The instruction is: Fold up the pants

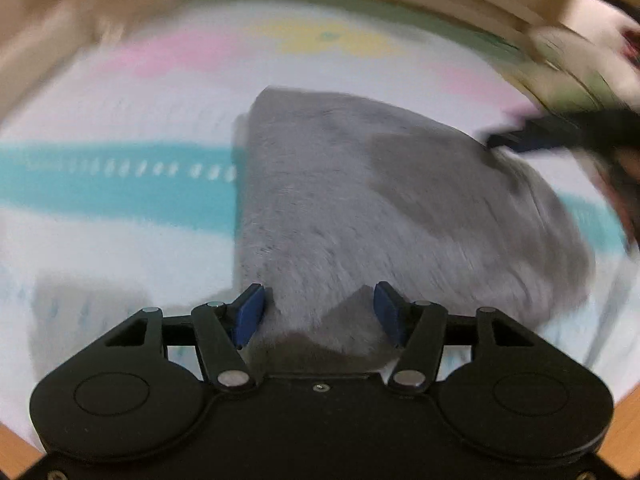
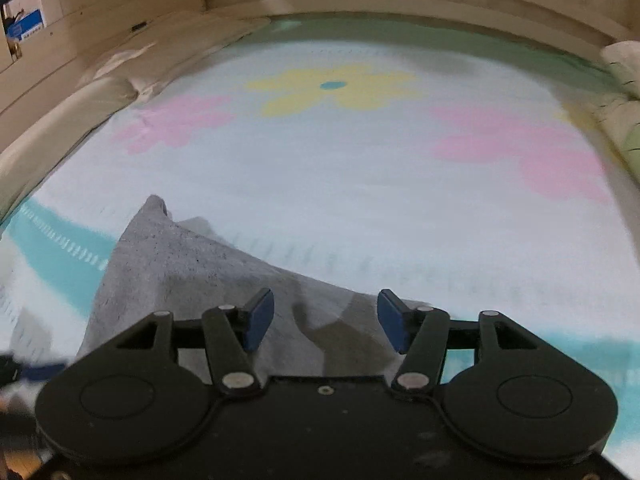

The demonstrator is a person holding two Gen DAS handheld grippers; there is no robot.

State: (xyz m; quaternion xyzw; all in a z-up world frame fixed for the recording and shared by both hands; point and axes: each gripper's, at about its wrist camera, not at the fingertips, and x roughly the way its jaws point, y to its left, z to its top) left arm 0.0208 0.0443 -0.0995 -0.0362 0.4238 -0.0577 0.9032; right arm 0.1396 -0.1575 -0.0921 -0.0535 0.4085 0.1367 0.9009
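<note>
In the left wrist view, the left claw points down at the grey pants, which lie folded into a thick bundle on a white cover with a teal stripe, pink shapes and a yellow flower. The jaws of this claw stand wide apart, and a raised fold of the grey cloth is between the blue pads, but the pads do not press on it. The picture is blurred. At the right edge the right claw appears as a dark shape just beside the far right corner of the pants; one cannot tell there whether it touches the cloth. In the right wrist view, the right claw also has its jaws well apart, and the pads hold nothing. The pants lie under and to the left of it, with one corner standing up in a point. Beyond them the cover stretches to a beige padded border. A small part of the left claw shows at the lower left edge, blurred.
</note>
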